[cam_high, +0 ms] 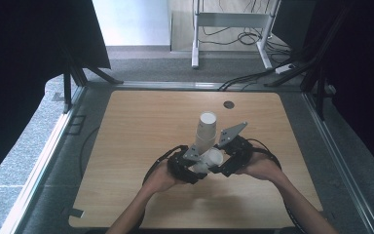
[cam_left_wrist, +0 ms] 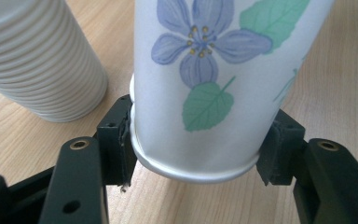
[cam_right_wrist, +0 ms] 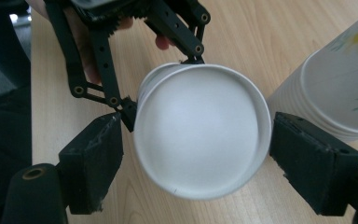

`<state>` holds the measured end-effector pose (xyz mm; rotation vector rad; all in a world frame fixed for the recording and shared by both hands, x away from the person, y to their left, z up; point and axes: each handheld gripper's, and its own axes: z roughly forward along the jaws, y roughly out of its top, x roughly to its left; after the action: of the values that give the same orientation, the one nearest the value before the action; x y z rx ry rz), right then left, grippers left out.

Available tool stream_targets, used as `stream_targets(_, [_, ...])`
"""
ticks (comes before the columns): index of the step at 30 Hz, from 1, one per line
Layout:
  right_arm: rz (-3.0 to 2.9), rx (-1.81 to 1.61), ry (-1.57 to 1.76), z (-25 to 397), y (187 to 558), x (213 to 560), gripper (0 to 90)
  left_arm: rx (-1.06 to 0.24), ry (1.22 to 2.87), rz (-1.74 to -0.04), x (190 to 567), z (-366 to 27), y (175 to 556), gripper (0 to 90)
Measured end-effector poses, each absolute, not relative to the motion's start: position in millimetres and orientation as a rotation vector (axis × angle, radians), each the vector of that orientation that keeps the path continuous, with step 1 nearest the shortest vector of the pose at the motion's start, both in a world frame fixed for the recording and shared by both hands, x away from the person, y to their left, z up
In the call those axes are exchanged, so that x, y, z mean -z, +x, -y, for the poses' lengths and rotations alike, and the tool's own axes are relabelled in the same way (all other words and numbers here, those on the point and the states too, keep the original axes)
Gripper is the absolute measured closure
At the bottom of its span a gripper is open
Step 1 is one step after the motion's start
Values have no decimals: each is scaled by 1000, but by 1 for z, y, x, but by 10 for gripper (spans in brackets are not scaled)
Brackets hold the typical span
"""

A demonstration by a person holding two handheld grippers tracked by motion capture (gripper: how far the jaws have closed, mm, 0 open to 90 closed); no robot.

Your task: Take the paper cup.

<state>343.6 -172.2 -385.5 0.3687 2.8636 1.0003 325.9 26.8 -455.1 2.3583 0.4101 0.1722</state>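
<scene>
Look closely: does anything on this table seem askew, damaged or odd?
Nothing is spilled or damaged. The tall stack of white paper cups leans instead of standing straight, beside the single flower-printed paper cup that the left gripper clamps near its rim.

- The place looked like a lab or recording room.
- A bare wooden table [cam_high: 141, 126] stood inside a metal frame [cam_high: 73, 83], with black curtains [cam_high: 24, 44] on 2 sides.
- Cables [cam_high: 243, 36] lay on grey carpet [cam_high: 146, 66] near a white desk stand [cam_high: 229, 22].
</scene>
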Motion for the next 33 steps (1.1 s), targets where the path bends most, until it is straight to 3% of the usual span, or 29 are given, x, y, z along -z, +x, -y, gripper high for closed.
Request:
stream_targets(11, [-2935, -887, 354, 165, 348, 398, 238, -171, 2422, -379, 458, -17, 325, 397])
stream_targets(18, [-2960, -871, 355, 163, 347, 399, 334, -147, 2407, -393, 461, -16, 326, 387])
stream_targets(21, [-2962, -898, 358, 165, 347, 399, 364, -142, 2396, -389, 461, -18, 326, 330])
stream_targets(26, [-2924, -974, 397, 171, 346, 394, 367, -112, 2317, -423, 457, -24, 328, 159])
stream_targets(33, [-2867, -1148, 432, 185, 345, 385, 367, -102, 2196, -408, 447, -38, 327, 139])
